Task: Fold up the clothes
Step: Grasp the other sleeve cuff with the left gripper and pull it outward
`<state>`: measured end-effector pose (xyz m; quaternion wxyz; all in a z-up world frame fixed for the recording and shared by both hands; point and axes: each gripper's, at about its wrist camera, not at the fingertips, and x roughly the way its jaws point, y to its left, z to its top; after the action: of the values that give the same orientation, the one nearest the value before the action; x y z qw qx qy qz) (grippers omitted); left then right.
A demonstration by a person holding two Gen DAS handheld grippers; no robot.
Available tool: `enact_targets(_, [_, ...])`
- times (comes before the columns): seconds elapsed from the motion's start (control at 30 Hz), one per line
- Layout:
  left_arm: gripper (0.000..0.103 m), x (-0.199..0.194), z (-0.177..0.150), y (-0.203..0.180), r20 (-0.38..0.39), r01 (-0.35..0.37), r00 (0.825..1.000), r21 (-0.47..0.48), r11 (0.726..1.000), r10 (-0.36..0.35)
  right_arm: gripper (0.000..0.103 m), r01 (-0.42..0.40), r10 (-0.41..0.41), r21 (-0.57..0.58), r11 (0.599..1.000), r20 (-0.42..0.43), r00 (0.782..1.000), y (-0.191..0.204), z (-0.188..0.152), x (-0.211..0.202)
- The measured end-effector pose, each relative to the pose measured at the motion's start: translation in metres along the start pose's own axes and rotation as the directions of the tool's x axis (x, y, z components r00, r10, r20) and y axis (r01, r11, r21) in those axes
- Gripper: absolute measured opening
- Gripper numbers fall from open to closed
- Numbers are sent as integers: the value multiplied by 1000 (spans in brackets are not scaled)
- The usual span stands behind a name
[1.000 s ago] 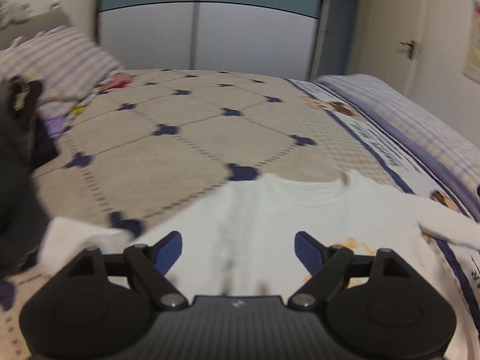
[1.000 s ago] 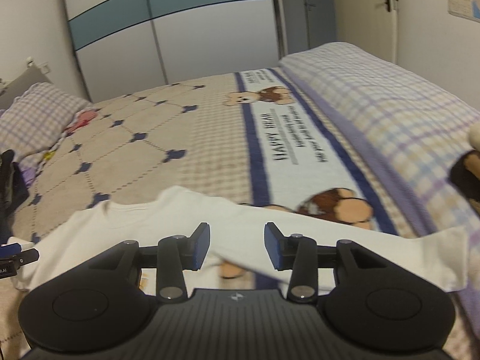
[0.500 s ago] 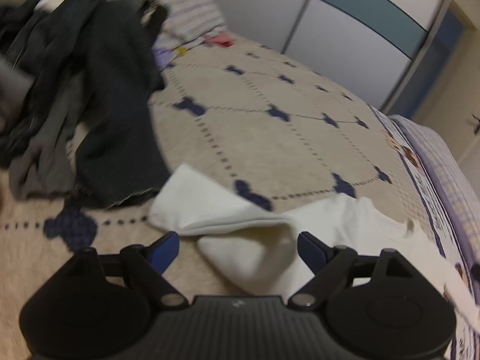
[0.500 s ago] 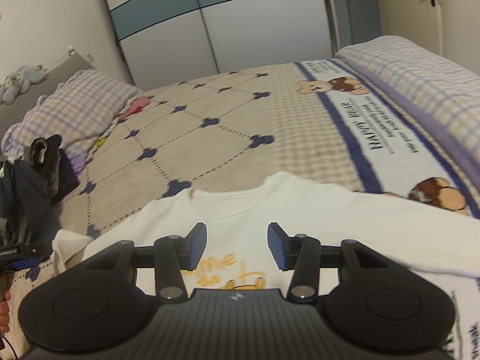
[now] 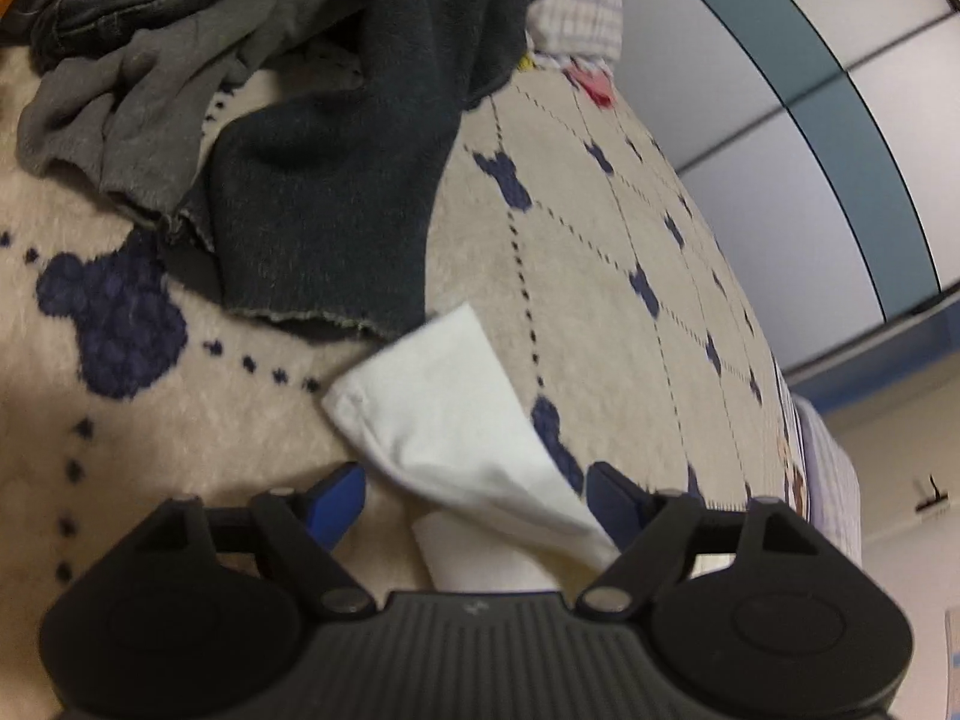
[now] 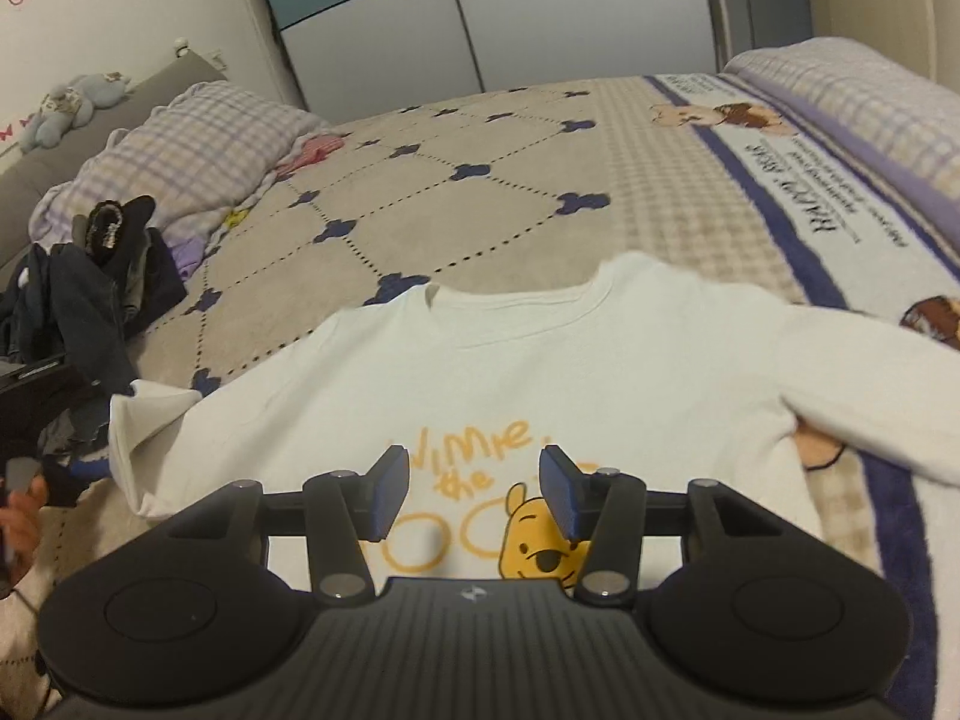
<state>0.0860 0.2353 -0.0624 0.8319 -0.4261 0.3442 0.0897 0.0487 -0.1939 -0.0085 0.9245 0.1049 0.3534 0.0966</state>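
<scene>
- The left gripper (image 5: 474, 495) straddled the white shirt's sleeve (image 5: 444, 420) near the dark clothes pile (image 5: 312, 180); its jaws, just narrowing, were not yet pinching.
- The shirt (image 6: 540, 372) lay flat mid-bed (image 6: 480, 192).
- The right gripper (image 6: 474, 495) hovered unclenched, empty, above its print; folding the sleeve inward looked next.

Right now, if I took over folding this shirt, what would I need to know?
Left tongs: open, and they have just been closing; the white sleeve lies between the pads, not gripped yet.
Right tongs: open, holding nothing, over the shirt front and its bear print.
Shirt: flat on the bed, front up, collar away from you, one sleeve bunched beside the dark clothes pile, the other stretched out to the far side.
Done: shirt laid out.
Left: every fold. Probably start by gripping that bunched sleeve and bringing it over the body.
</scene>
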Motion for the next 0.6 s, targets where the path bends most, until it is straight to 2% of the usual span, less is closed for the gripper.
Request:
enact_targets(0.07, [51, 3, -1, 1, 23, -11, 1000, -7, 1000, 11, 51, -6, 6, 4, 1000, -2, 1000, 0, -3, 2])
enact_targets(0.1, [44, 4, -2, 3, 33, -16, 999, -14, 1000, 17, 51, -11, 11, 6, 1000, -8, 1000, -1, -4, 4])
enact_targets(0.13, [25, 3, -3, 5, 44, -19, 999, -19, 1000, 20, 51, -13, 13, 7, 1000, -17, 1000, -1, -6, 6])
enact_targets(0.17, [11, 0, -5, 6, 62, -26, 998, -25, 999, 27, 51, -13, 14, 7, 1000, -26, 1000, -2, -7, 8])
enact_targets(0.27, [8, -17, -8, 10, 139, -52, 989, -37, 998, 57, 51, 2, -2, -4, 1000, -33, 999, -2, -9, 12])
enact_targets(0.43, [7, -63, -11, 12, 255, -82, 964, 9, 997, 77, 51, 12, -12, -3, 1000, -30, 999, -2, -6, 17])
enact_targets(0.6, [7, -109, -15, 24, 351, -167, 928, 101, 981, 121, 51, -12, 11, -15, 1000, -33, 999, 8, -8, 21])
